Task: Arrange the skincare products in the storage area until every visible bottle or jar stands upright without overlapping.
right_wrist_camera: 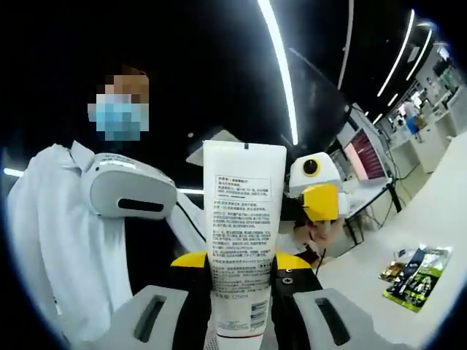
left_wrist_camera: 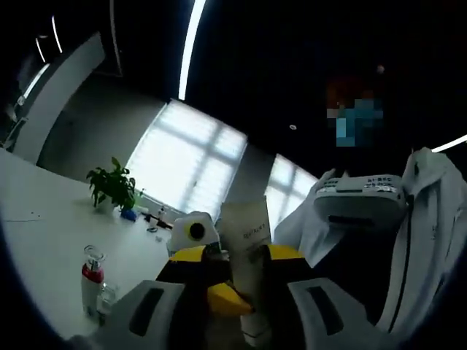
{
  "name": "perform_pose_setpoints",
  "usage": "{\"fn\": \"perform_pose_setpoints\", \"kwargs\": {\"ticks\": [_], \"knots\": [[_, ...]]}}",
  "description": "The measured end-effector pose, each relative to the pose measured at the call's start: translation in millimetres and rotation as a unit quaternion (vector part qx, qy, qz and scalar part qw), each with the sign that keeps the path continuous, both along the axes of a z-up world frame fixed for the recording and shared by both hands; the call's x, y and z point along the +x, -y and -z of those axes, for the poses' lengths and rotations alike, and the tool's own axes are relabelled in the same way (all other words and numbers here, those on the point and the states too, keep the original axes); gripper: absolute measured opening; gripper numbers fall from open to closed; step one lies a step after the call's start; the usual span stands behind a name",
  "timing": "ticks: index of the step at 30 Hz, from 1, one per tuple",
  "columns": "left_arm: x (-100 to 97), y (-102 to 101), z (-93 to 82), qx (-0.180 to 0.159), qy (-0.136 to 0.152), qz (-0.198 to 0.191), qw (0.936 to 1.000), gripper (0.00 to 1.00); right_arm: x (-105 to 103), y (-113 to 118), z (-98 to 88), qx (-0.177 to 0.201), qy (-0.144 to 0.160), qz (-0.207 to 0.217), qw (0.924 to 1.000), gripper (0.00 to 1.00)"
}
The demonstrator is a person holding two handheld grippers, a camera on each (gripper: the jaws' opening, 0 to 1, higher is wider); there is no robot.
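While a white tube (right_wrist_camera: 243,233) is clamped between the right gripper (right_wrist_camera: 241,273) jaws, nothing is yet placed; the left gripper (left_wrist_camera: 244,273) jaws seem closed on the tube too, a small bottle (left_wrist_camera: 91,281) waiting on the bench (left_wrist_camera: 44,248) left of them.

The right gripper (right_wrist_camera: 237,281) clamps a white tube (right_wrist_camera: 242,219) upright, printed side facing us. The left gripper (right_wrist_camera: 315,197) hovers at three o'clock; dark packets (right_wrist_camera: 416,273) lie at four.

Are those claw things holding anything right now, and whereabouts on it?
Yes: both hand-held grippers clamp one white tube. The right grips its lower body; the left grips it too.
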State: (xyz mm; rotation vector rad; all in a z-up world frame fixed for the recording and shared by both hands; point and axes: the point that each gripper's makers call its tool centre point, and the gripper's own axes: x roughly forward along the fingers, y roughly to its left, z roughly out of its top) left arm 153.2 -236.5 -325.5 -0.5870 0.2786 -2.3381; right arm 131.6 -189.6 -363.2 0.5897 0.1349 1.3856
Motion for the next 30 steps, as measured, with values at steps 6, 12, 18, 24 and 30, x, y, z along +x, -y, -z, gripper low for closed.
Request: {"fn": "perform_pose_setpoints", "kwargs": {"ticks": [6, 12, 18, 24, 30], "knots": [[-25.4, -0.8, -9.8, -0.028, -0.016, 0.062, 0.9976, 0.17, -12.6, -6.3, 1.1, 0.013, -0.013, -0.055, 0.9983, 0.24], [-35.4, 1.5, -12.5, -0.030, -0.024, 0.073, 0.9966, 0.12, -18.7, -4.0, -0.1, 0.038, -0.026, -0.093, 0.9946, 0.25], [-32.4, 17.4, -4.1, 0.019, -0.002, 0.011, 0.9998, 0.08, -8.8, 13.9, 7.3, 0.039, -0.034, -0.069, 0.9963, 0.26], [-19.5, 39.0, 35.3, 0.090, 0.103, -0.087, 0.9867, 0.04, 24.1, 19.6, 49.4, -0.097, -0.017, 0.056, 0.9936, 0.24], [-0.6, 51.0, 59.9, 0.123, 0.149, -0.145, 0.9704, 0.04, 45.3, 19.4, 75.5, -0.204, 0.032, 0.141, 0.9682, 0.17]]}}
